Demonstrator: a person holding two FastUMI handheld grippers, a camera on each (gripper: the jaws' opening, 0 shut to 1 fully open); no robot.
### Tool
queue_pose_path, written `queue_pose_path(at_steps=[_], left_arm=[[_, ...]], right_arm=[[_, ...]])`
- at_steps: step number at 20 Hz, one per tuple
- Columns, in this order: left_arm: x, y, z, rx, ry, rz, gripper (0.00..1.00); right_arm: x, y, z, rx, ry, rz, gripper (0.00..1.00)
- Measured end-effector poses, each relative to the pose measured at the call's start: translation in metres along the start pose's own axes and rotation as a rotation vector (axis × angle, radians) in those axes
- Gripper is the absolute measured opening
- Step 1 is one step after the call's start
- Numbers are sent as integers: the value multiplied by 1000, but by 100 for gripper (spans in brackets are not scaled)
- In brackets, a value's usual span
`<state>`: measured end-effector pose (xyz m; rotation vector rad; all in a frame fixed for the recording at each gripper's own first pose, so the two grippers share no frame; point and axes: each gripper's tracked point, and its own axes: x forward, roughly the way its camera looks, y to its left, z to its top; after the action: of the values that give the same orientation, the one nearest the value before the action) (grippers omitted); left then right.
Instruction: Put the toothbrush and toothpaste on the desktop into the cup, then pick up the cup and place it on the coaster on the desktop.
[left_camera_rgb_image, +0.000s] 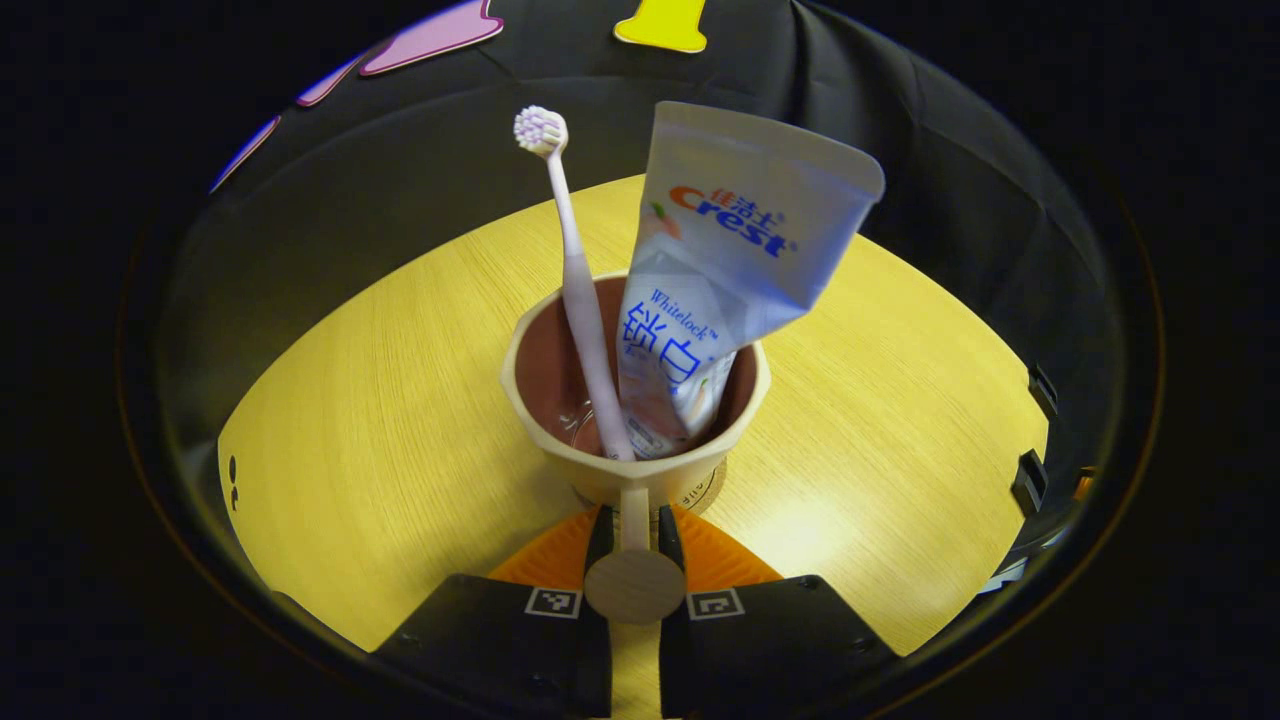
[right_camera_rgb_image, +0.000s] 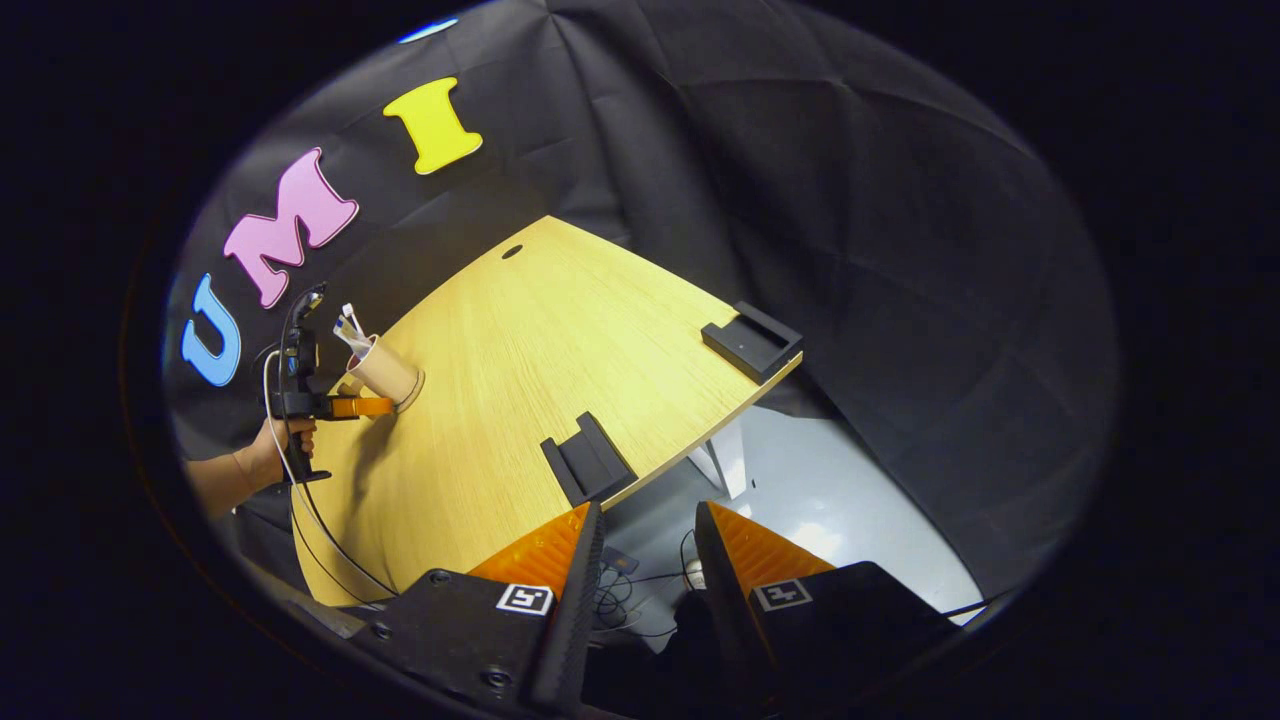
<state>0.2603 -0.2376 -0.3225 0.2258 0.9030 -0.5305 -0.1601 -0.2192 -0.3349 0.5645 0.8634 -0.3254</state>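
Left gripper view: your left gripper (left_camera_rgb_image: 634, 530) is clenched on the cup handle (left_camera_rgb_image: 634, 520), one orange finger on each side, pressing it. The cup (left_camera_rgb_image: 560, 440) is cream outside, brown inside, upright on the yellow wood-grain desktop (left_camera_rgb_image: 380, 420). A pale edge shows under its base, likely the coaster (left_camera_rgb_image: 705, 492); how squarely it sits there cannot be told. The toothbrush (left_camera_rgb_image: 578, 290) stands in the cup's left half, bristles up. The toothpaste (left_camera_rgb_image: 720, 270) leans just right of it, cap end down. Black cloth wall rises behind the far table edge.

Right gripper view: at far left a hand (right_camera_rgb_image: 268, 452) holds that gripper at the cup, near the desktop's left edge. Two black brackets (right_camera_rgb_image: 585, 462) sit on the table's right edge. Your right gripper (right_camera_rgb_image: 648, 530) hangs off the table over grey floor (right_camera_rgb_image: 850, 500) and loose cables, released, fingers apart, nothing between them.
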Motion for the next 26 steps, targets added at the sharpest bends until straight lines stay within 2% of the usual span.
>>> queue_pose_path(at_steps=[5, 9, 10, 11, 14, 17, 18, 22, 26], left_arm=[[3, -4, 0, -15, 3, -11, 25], [2, -7, 1, -31, -14, -20, 30], [1, -8, 1, -31, -17, -27, 35], [0, -9, 1, -30, -25, -34, 36], [-6, -8, 3, -18, -46, -39, 65], [-13, -4, 0, -7, -52, -38, 86], [-17, 0, -2, -1, -54, -30, 100], [-39, 15, -4, 25, -91, -7, 100], [-74, 28, -6, -10, -140, 4, 100]], right_arm=[[3, -1, 2, 9, 6, 5, 58], [7, 4, 2, -3, 11, 16, 58], [9, 5, 2, -5, 12, 17, 58], [9, 6, 4, -5, 11, 19, 58], [12, 13, 5, -13, 11, 27, 57], [15, 23, 9, -26, 6, 38, 58], [16, 28, 10, -30, 4, 44, 57], [24, 52, 15, -55, 4, 74, 58], [36, 87, 18, -86, 13, 120, 58]])
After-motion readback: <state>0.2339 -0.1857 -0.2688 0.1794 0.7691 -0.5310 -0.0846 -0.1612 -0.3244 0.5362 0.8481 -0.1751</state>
